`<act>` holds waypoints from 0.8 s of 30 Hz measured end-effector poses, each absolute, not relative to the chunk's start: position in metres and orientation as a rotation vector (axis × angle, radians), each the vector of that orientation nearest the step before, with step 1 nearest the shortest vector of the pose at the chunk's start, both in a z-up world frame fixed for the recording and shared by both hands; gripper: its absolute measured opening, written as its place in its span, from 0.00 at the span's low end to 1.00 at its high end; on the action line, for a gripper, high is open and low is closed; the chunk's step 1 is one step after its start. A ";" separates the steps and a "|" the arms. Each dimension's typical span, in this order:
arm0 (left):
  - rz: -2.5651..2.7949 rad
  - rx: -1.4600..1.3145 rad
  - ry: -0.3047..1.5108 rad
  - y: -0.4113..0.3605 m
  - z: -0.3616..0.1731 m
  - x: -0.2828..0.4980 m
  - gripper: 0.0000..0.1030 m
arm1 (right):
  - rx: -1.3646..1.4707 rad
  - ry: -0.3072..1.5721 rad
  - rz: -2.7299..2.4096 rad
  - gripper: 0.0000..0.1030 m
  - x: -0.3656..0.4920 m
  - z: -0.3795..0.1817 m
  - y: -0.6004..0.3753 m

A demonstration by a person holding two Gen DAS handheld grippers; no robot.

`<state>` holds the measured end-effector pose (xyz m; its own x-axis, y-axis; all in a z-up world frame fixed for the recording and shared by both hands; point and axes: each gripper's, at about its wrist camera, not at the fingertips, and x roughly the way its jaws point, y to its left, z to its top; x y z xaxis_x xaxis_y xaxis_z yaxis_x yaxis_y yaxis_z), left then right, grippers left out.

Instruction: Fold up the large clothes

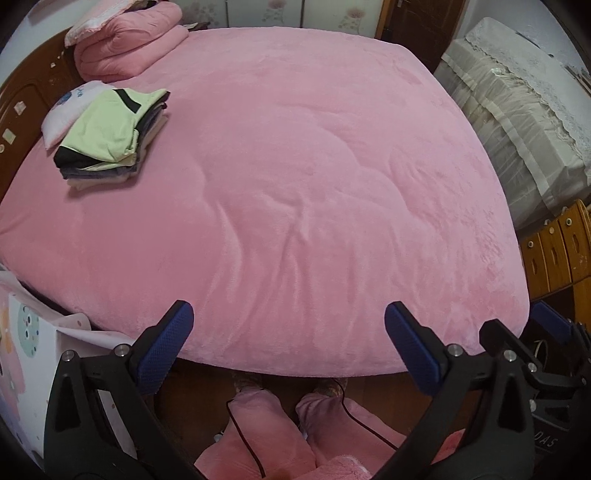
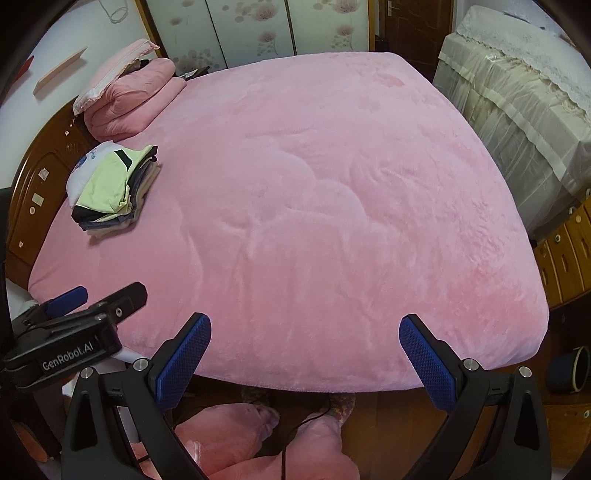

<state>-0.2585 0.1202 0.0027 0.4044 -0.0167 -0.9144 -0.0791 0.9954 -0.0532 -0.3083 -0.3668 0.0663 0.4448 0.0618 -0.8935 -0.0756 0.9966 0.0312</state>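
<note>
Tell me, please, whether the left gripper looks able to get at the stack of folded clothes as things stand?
Probably yes: the left gripper is open and nothing lies on the pink bed between it and the stack of folded clothes.

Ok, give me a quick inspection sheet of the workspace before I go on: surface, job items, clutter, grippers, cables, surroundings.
Surface: pink plush bed cover, spread flat, light creases.
Job's things: stack of folded clothes, light green garment on top, near the headboard; no unfolded garment seen.
Clutter: folded pink quilt and white pillow by the headboard.
Grippers: left gripper and right gripper open, empty, at the near bed edge.
Cables: dark cable over the person's pink-clad legs.
Surroundings: wooden headboard, cloth-covered furniture, floral wardrobe doors.
</note>
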 end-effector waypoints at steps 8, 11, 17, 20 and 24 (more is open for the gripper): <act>0.066 -0.053 1.153 0.123 0.003 -0.258 1.00 | -0.032 1.091 0.082 1.00 -0.309 0.070 -0.364; 0.065 -0.051 1.146 0.121 0.004 -0.260 1.00 | -0.028 1.075 0.078 1.00 -0.309 0.073 -0.366; 0.064 -0.055 1.150 0.119 0.002 -0.264 1.00 | -0.035 1.079 0.082 1.00 -0.313 0.073 -0.364; 0.064 -0.063 1.154 0.119 0.001 -0.264 1.00 | -0.034 1.082 0.083 1.00 -0.314 0.073 -0.365; 0.069 -0.059 1.145 0.119 0.002 -0.266 1.00 | -0.031 1.085 0.084 1.00 -0.313 0.073 -0.365</act>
